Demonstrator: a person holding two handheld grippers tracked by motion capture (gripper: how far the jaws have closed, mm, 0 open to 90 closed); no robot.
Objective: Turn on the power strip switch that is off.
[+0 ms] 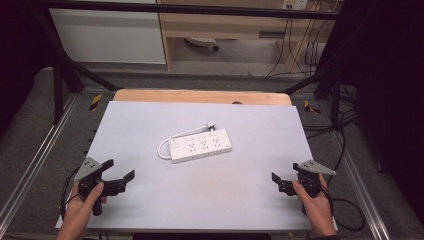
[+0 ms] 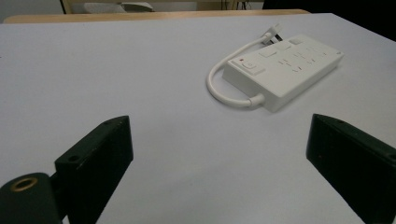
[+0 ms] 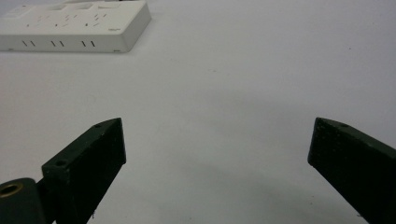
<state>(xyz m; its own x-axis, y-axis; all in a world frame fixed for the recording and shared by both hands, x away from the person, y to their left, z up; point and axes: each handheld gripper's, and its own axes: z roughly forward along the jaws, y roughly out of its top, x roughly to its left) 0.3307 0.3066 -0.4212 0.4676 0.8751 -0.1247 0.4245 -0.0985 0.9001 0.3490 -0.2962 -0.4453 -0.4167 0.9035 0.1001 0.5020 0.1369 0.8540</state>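
A white power strip lies flat in the middle of the pale table, its short white cord curling round its left end to a plug behind it. My left gripper is held near the front left corner, open and holding nothing. My right gripper hovers near the front right corner, also open and holding nothing. In the left gripper view the power strip sits ahead to the right, beyond the wide-apart jaws. The right gripper view has the power strip at the top left.
A wooden board edge runs along the table's far side. Black frame bars stand at both back corners, and cables trail on the floor to the right. A shelf unit stands behind.
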